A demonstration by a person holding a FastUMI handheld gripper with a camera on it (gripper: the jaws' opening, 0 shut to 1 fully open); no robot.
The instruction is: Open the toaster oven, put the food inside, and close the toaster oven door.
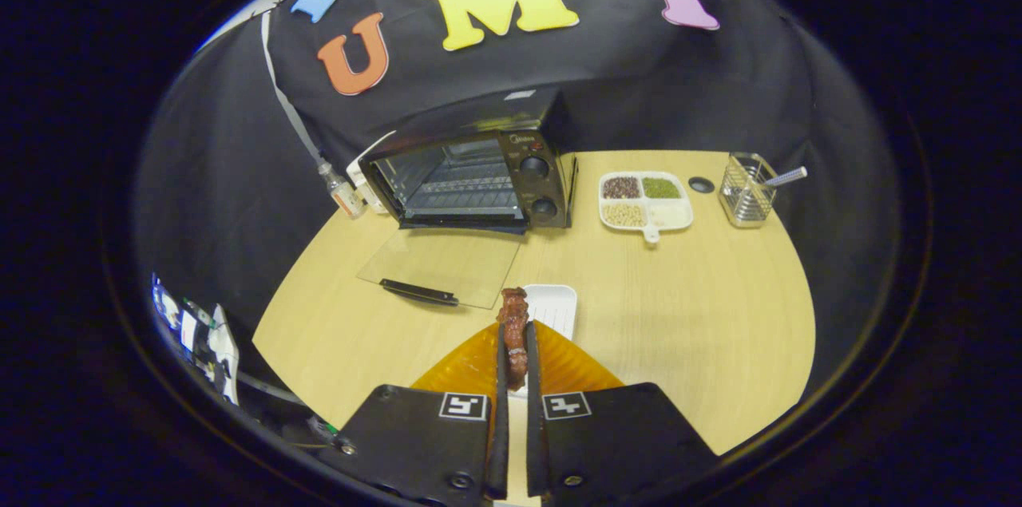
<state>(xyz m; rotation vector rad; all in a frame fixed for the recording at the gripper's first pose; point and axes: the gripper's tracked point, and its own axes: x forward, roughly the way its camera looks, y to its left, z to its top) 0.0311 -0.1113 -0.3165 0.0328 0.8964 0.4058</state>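
Gripper (516, 347) clamped on the meat skewer (513, 331), white tray (552, 306) just beyond it, toaster oven (471, 180) far ahead, glass door (439, 263) flat open, wire rack (459, 192) bare inside

My fingers (505, 363) cover the lower part of the meat (513, 323) they pinch, and the near end of the white tray (555, 306). The oven's (471, 172) knob marks are too small to read. The beans in the dish (645, 202) blur together.
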